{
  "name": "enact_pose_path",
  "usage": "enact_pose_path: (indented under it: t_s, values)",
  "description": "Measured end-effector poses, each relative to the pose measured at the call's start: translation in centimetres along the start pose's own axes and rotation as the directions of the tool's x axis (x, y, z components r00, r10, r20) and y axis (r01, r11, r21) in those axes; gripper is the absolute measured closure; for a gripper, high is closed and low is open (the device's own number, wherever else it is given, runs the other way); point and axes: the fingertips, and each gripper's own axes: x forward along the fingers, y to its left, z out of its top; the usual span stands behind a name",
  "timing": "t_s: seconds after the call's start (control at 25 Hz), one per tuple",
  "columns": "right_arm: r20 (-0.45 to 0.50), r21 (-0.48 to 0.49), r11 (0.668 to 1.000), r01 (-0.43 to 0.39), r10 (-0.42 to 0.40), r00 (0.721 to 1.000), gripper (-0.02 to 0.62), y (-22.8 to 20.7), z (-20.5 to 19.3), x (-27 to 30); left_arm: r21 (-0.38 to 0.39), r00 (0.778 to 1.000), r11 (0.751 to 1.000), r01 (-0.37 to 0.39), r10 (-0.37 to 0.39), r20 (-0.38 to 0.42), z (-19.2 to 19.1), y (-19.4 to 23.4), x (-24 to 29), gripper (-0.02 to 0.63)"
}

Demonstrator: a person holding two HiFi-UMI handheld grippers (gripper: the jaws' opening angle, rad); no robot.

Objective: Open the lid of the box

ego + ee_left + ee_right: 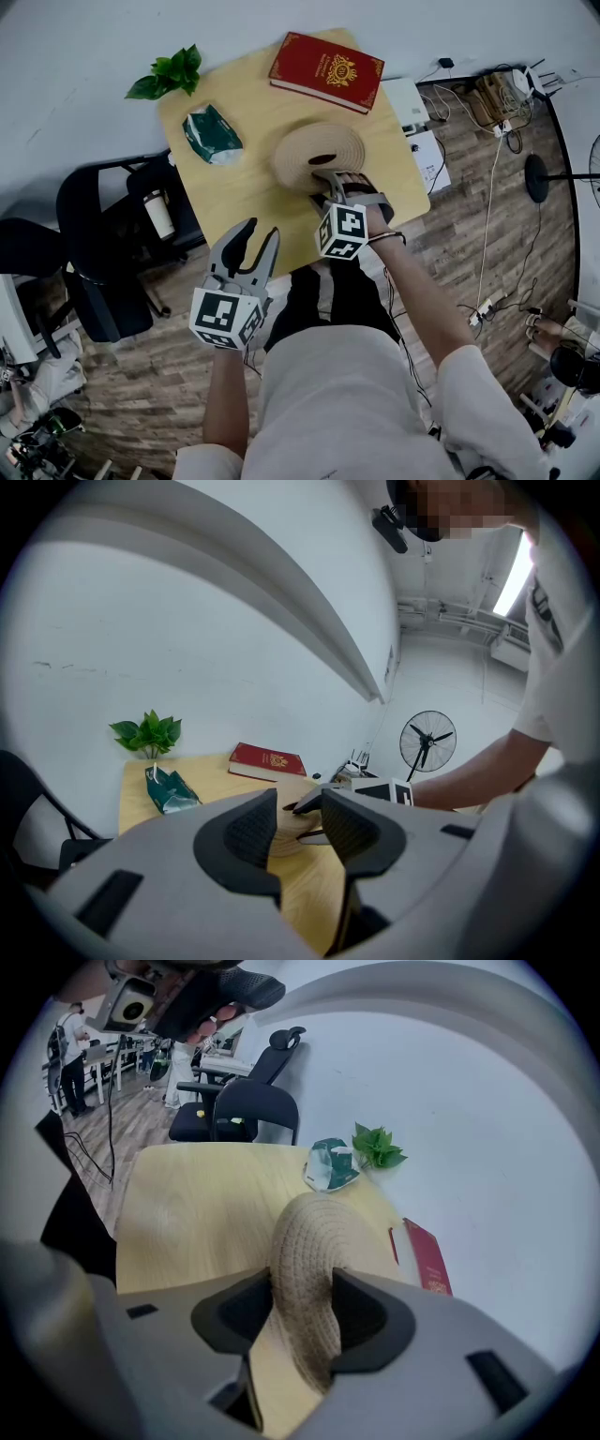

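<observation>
A round woven straw lid (314, 150) sits near the middle of the wooden table (234, 202). A dark gap shows at its near edge. My right gripper (330, 180) is shut on that near rim. In the right gripper view the straw rim (305, 1260) fills the space between the two pads (361, 1312), which press on it. The box under the lid is hidden. My left gripper (255, 236) hangs open over the table's near edge, left of the lid, with nothing between its fingers (251, 832).
A red book (326, 70) lies at the table's far right. A green packet (211, 134) and a small plant (169, 75) are at the far left. Black chairs (103, 253) stand left of the table. Cables and boxes (487, 94) clutter the floor at right.
</observation>
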Motion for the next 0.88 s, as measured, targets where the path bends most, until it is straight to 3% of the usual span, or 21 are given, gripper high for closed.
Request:
enact_pose_path:
  t_s: [0.88]
  values:
    - [0.041,-0.033,0.999,0.007,-0.006,0.999,0.441,-0.9,0.6,-1.9,0.019,1.000,1.000,0.003,-0.003,0.016,1.3,-0.3,0.3,0.462]
